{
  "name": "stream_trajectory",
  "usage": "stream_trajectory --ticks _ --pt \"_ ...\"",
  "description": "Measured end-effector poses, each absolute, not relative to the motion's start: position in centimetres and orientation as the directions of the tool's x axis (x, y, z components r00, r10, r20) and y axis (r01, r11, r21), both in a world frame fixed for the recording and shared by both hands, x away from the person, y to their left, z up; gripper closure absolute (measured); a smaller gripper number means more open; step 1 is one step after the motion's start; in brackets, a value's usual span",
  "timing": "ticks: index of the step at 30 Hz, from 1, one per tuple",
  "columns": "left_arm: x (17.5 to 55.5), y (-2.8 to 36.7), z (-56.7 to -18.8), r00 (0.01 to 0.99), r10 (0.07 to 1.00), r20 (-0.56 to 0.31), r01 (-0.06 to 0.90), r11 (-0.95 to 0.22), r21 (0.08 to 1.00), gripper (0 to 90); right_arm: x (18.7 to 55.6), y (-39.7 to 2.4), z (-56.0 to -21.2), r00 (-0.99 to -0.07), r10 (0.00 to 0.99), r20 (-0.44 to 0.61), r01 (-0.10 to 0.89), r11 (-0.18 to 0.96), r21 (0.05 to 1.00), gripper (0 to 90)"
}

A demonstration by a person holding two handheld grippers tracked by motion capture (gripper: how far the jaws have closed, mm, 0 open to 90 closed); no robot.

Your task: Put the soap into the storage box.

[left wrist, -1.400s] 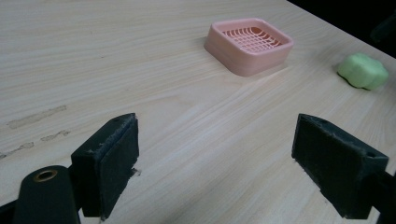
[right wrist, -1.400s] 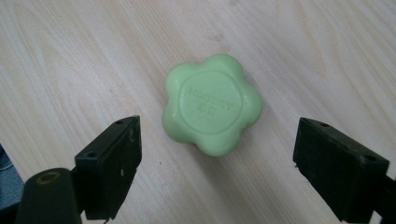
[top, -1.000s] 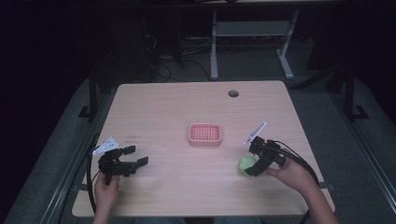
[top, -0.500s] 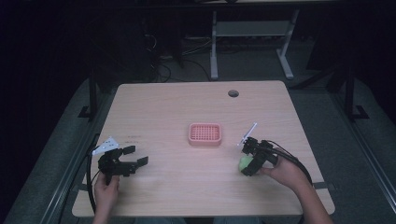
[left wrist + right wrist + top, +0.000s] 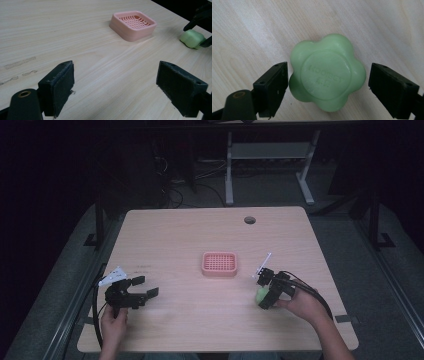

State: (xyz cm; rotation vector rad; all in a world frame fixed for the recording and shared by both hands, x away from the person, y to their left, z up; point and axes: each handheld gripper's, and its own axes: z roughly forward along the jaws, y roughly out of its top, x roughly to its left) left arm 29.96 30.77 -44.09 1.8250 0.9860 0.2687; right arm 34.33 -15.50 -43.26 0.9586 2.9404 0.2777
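**Right claw straddled the green soap, jaws wide**

The right claw (image 5: 266,295) sat low over the green flower-shaped soap (image 5: 261,294) at about four o'clock on the surface (image 5: 190,235). In the right gripper view the soap (image 5: 327,72) lay flat on the wood between the two black jaws, which stood spread apart: the left one was just beside the soap's edge, the right one had a sliver of bare wood showing before it. Whether the left jaw actually touched the soap could not be told. Nothing was gripped. Faint raised lettering showed on the soap's round top, too soft to read.

Over at eight o'clock, the left claw (image 5: 140,287) was held just above the surface in the person's left hand (image 5: 114,326), jaws wide open and empty. Its own view looked across bare wood between the pads toward the pink soap dish (image 5: 133,24), with the soap (image 5: 192,38) off at two o'clock.

The pink soap dish (image 5: 219,264) rested near the centre of the surface, at roughly ten o'clock from the soap and clearly apart from it. The right hand (image 5: 305,306) held its tool from the near edge.
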Motion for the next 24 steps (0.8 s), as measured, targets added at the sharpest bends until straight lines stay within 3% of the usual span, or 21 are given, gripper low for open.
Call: stream_trajectory --ticks 24 --pt "29.95 30.79 -44.08 0.64 0.728 -0.245 0.504 -0.157 0.85 14.6 34.49 -14.56 -43.91 -0.81 0.587 0.0 0.581 0.802 0.14 21.9"
